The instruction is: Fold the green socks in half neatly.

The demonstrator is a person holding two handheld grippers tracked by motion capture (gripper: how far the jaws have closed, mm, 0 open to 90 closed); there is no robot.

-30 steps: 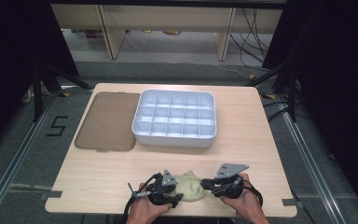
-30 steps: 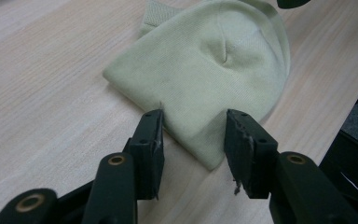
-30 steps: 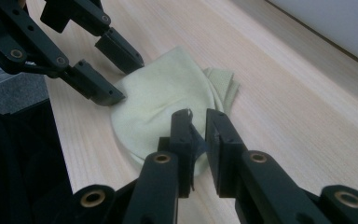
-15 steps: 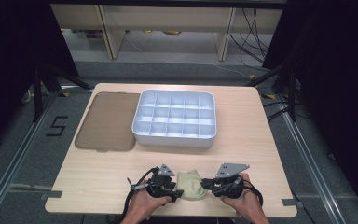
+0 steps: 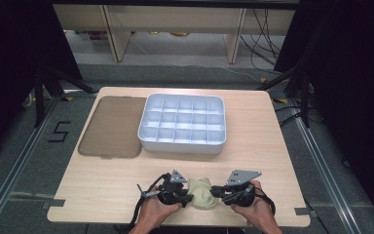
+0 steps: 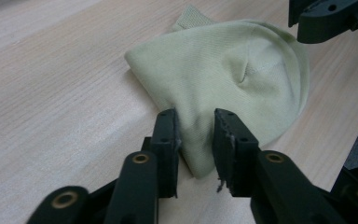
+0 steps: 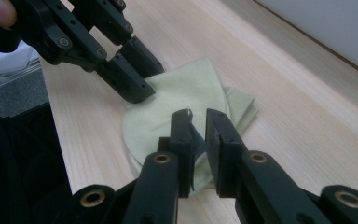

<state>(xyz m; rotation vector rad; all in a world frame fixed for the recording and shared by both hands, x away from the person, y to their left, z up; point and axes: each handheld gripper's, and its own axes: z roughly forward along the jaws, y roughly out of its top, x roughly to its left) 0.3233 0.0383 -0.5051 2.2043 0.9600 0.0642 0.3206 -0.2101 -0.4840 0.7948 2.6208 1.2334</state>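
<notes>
We log the scene from left to right. On the floor at far left a black "5" is marked beside the table. On the table's left part lies a flat brown lid, and just beside it stands a white tray divided into 16 compartments. We read no other writing or brand.

At the table's near edge, the left gripper meets the left side of a pale green knit cloth. In the left gripper view its jaws have just been closing and stand narrow, with a fold of the cloth between the fingertips. The pads lie against the fabric, so we record a pinch on the cloth's near edge.

The right gripper meets the cloth's right side. In the right gripper view its jaws stand narrow, with a slim dark gap between them, and the cloth runs under the tips. We cannot tell whether fabric is caught there.

The high view gives the tray, lid and floor mark, which the gripper views lack. The left gripper view shows a seam dimple in the knit and a ribbed cuff poking out behind. The right gripper view shows the left gripper pressing the cloth's far edge.
</notes>
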